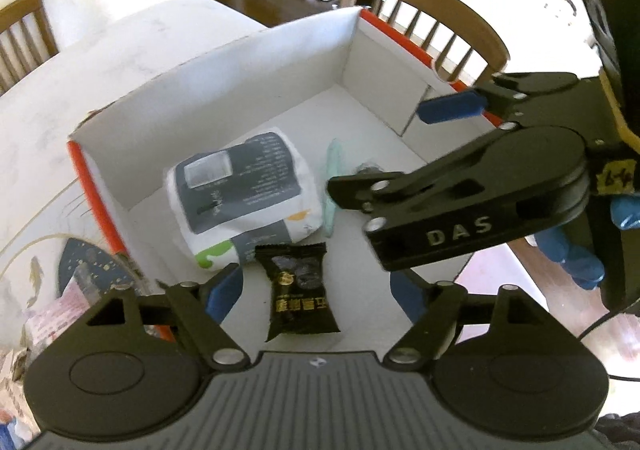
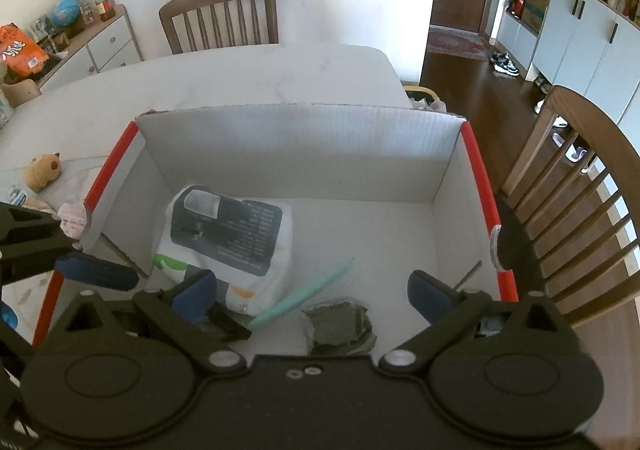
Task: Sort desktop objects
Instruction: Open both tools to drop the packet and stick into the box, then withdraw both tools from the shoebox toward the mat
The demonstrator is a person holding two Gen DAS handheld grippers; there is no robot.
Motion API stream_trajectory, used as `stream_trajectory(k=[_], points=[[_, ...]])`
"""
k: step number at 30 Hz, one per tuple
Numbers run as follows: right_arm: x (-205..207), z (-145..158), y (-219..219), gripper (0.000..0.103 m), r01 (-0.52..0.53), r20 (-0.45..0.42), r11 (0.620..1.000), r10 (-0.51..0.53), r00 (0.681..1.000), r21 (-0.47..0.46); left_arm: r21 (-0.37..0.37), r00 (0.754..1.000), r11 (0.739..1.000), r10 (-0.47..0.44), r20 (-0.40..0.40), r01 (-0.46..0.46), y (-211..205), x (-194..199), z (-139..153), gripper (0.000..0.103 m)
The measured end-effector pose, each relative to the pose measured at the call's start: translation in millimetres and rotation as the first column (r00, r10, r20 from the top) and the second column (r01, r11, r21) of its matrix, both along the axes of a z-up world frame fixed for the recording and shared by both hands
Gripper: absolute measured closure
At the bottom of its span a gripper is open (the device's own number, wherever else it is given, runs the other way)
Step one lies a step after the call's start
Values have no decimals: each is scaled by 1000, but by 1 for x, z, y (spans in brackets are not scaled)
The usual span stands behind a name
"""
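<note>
Between open left hand-held gripper (image 1: 316, 296) fingers: black sachet (image 1: 301, 292).

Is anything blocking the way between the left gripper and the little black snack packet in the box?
No. The left hand-held gripper hangs open right over the small black foil snack packet lying on the floor of the white cardboard box with red edges. Nothing visible sits between them; the white tissue pack lies just beyond.

In the right wrist view the black snack packet (image 2: 228, 324) is mostly hidden behind a blue fingertip (image 2: 195, 296), and its print cannot be read.
</note>
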State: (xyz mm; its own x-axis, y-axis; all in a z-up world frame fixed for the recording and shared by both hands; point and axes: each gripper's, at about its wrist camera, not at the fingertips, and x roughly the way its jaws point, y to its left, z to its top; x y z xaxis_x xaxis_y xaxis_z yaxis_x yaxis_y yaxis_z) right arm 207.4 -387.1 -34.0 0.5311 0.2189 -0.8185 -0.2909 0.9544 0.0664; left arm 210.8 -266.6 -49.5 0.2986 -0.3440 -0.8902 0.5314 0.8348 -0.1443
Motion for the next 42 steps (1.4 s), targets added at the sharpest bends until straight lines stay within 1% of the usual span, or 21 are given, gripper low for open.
stream_trajectory(k=[4,6,13,18,20,22,24,26,27,33,37,42], points=[[-3,5,-3,0,24,10,1000,-24,1000,12,-8,1000,1000,27,11,-27,7,-3,3,22],[-4,7,-2,0,37,15,999,-37,999,10,-13,999,999,36,26,-36,9,-6,6,19],[-13,16,2,0,53,50,999,-53,997,1,-34,996,998,52,77,-49,18,-20,14,18],[-21,24,7,0,67,68,997,-69,995,27,-69,991,996,67,118,-59,32,-33,26,18],[-26,27,11,0,72,77,997,-75,994,39,-69,987,996,71,145,-62,36,-39,32,18],[-30,32,15,0,81,92,995,-86,992,53,-89,983,994,74,167,-60,43,-44,37,18],[-35,37,18,0,88,109,994,-96,989,70,-111,980,992,82,183,-62,51,-47,43,16],[-39,43,22,0,95,125,991,-106,987,89,-123,976,990,90,200,-66,59,-51,49,6],[-42,46,25,0,97,130,991,-109,985,94,-130,973,989,97,210,-70,64,-53,52,4],[-54,56,48,0,109,141,987,-126,982,119,-147,955,985,126,269,-88,98,-66,65,2],[-61,58,72,0,118,149,986,-135,980,119,-154,945,981,156,288,-115,126,-72,70,0],[-68,59,107,0,114,166,987,-132,977,111,-133,923,976,209,322,-175,166,-78,72,0]])
